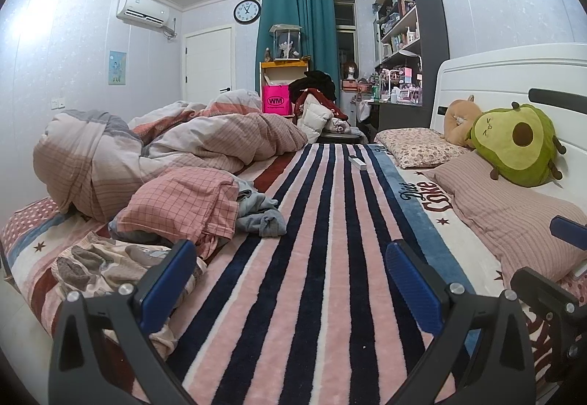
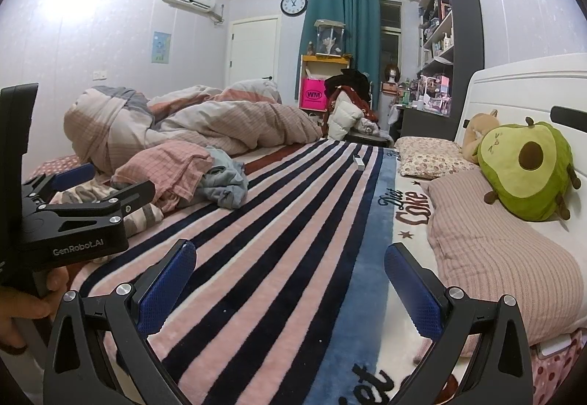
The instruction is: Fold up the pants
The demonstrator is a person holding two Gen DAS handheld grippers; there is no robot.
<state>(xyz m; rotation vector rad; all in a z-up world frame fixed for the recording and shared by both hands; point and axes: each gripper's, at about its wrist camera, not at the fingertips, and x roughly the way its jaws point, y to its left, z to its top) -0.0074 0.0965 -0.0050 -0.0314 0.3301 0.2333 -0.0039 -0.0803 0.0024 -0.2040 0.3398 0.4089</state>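
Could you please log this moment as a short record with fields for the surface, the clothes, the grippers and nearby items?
surface: striped blanket spread over the bed
clothes: crumpled pile at the blanket's left edge, pink checked garment on top, grey-blue garment beside it
left gripper: open, empty, over the blanket
right gripper: open, empty, over the blanket
nearby: bunched duvet behind the pile; avocado plush on the pillows; small white object lying farther up the blanket
folding: not yet started
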